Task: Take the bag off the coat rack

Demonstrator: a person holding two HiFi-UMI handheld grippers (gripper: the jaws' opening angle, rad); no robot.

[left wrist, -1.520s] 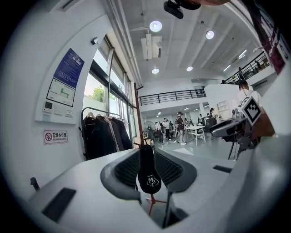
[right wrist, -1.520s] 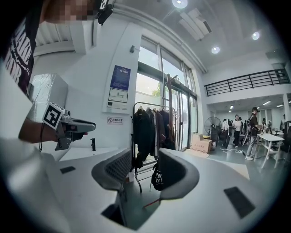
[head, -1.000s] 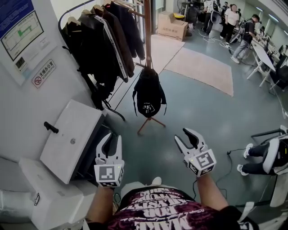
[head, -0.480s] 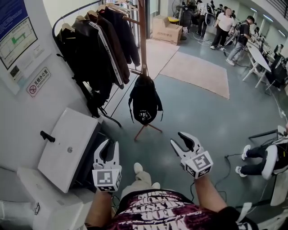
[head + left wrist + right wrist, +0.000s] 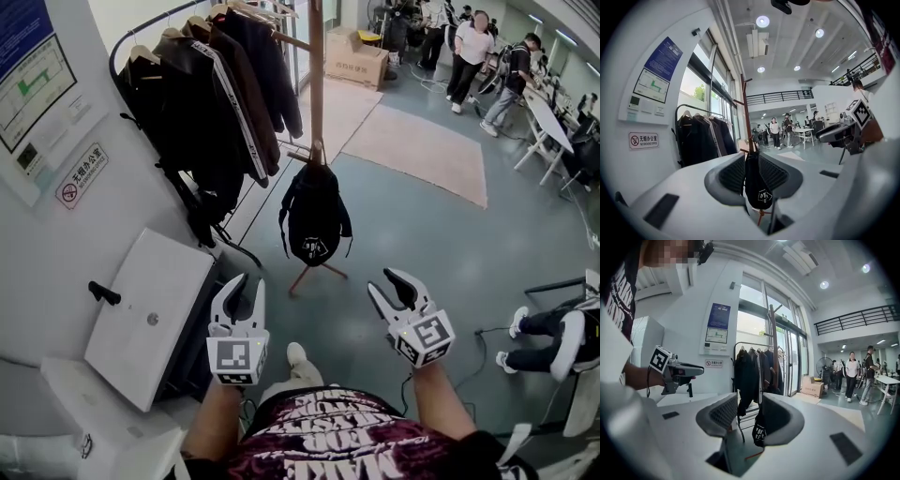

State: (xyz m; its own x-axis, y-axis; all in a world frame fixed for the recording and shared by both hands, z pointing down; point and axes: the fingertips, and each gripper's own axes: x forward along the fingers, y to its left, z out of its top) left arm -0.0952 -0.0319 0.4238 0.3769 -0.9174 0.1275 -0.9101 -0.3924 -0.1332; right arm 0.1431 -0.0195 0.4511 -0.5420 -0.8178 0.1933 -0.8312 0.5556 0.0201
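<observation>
Hanging from coat rack pole hook: bag, long axis vertical, straight ahead, well apart from both tools. Left gripper, right gripper: jaws spread, empty. Bag lines up between left jaws; neither clearly nearer.

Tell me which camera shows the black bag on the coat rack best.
The head view: the whole bag hangs in the open from the coat rack, straps visible. The left gripper view shows it framed between open fingers. The right gripper view shows only part of it beside one finger.
</observation>
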